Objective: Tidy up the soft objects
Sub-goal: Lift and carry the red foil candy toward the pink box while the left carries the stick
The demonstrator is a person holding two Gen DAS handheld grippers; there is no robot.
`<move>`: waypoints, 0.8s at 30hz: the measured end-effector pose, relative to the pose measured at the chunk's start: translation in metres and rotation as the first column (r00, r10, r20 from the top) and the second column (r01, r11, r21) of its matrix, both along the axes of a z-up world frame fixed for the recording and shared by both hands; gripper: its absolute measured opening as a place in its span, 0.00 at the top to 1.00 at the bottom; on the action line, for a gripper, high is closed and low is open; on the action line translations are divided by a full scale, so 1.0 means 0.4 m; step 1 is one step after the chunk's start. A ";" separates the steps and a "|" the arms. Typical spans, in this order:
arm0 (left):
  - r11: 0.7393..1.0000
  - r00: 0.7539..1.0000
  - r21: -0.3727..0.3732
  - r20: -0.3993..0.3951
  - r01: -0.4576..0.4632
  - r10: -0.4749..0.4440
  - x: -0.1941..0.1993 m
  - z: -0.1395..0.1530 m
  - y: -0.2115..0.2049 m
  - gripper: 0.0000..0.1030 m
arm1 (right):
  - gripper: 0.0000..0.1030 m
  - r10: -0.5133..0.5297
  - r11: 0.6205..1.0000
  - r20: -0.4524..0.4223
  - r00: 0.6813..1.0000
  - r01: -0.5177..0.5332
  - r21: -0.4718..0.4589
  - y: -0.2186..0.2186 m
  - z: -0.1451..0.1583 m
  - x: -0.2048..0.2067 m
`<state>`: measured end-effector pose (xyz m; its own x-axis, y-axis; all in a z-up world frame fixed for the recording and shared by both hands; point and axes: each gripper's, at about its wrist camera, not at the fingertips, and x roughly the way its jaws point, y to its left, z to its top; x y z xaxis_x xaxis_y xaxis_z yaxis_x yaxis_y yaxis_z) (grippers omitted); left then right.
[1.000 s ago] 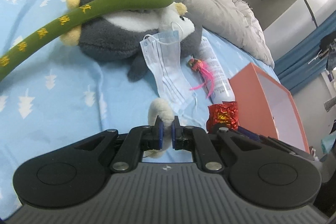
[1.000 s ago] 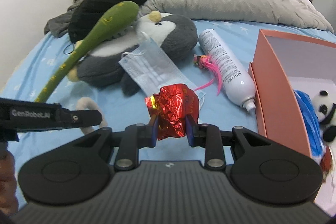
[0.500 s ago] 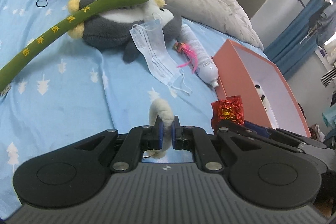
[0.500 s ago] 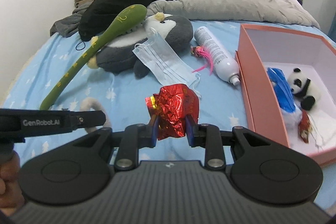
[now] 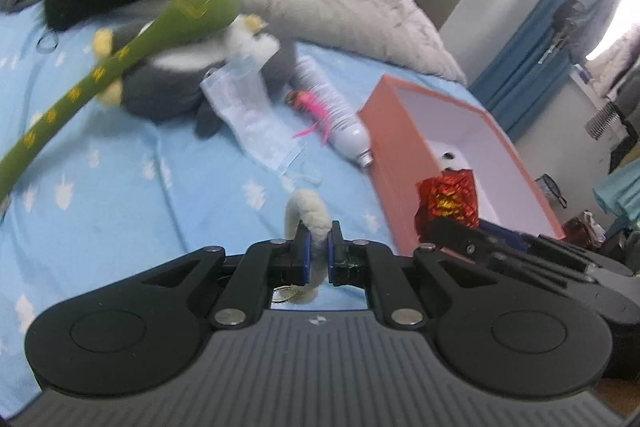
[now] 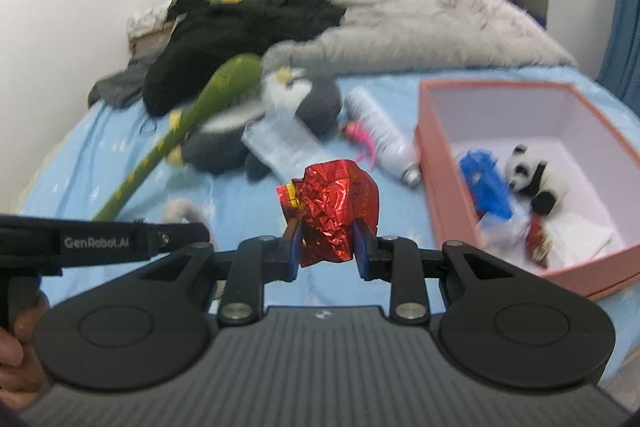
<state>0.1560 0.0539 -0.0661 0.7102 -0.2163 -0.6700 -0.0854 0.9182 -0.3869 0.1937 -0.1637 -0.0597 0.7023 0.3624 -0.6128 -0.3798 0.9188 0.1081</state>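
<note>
**A:** Two grippers, both loaded. At the bottom centre of the left wrist view, the left gripper [image 5: 317, 254] pinches a small cream fleecy plush piece [image 5: 310, 217] between nearly closed blue pads; the curled piece sticks up above them.

**B:** And the other one?

**A:** The right gripper [image 6: 326, 246], bottom centre of its own view, is clamped on a crumpled red foil wrapper [image 6: 330, 211], jaws partly apart around the wad. In the left view that wrapper [image 5: 448, 201] shows at centre right, in front of the box.

**B:** What lies past them?

**A:** Light blue bedsheet with white tree prints [image 6: 224, 195]. On the right of the right view sits an open salmon-pink cardboard box [image 6: 436, 187], holding a small panda plush [image 6: 528, 175], something blue and blurred, and some paper. Left of the box lies a white spray bottle [image 6: 380, 131] with a pink feathery toy [image 6: 360, 135] beside it, then a pale blue face mask [image 6: 284, 141] draped against a grey-and-white plush penguin [image 6: 304, 107].

**B:** Farther back?

**A:** One long green plush stick with yellow markings [image 6: 188, 131] lies across the penguin, running toward the lower left. Behind are a black garment [image 6: 240, 39] and a grey quilt [image 6: 420, 35], blurred.
</note>
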 end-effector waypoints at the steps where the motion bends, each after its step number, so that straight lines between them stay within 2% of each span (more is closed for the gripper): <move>1: 1.000 1.000 0.004 0.008 0.007 -0.007 0.006 0.015 -0.005 0.91 | 0.70 -0.016 1.000 0.017 1.000 0.016 0.008 -0.010 0.017 0.003; 6: 0.999 0.997 0.014 0.055 0.049 -0.050 0.037 0.095 -0.037 0.91 | 0.70 -0.066 0.997 0.096 0.993 0.063 0.038 -0.066 0.089 0.019; 10: 0.997 0.993 0.003 0.088 0.075 -0.075 0.061 0.148 -0.072 0.91 | 0.70 -0.085 0.995 0.117 0.989 0.078 0.060 -0.109 0.126 0.032; 18: 0.981 0.968 0.065 0.167 0.181 -0.190 0.155 0.260 -0.203 0.91 | 0.70 -0.117 0.992 0.198 0.973 0.108 0.060 -0.177 0.205 0.059; 22: 0.970 0.957 0.062 0.161 0.236 -0.243 0.232 0.281 -0.279 0.91 | 0.70 -0.146 0.989 0.200 0.969 0.139 0.049 -0.217 0.224 0.102; 24: 0.963 0.953 0.046 0.137 0.265 -0.269 0.280 0.275 -0.315 0.91 | 0.70 -0.159 0.987 0.174 0.972 0.154 0.044 -0.245 0.223 0.136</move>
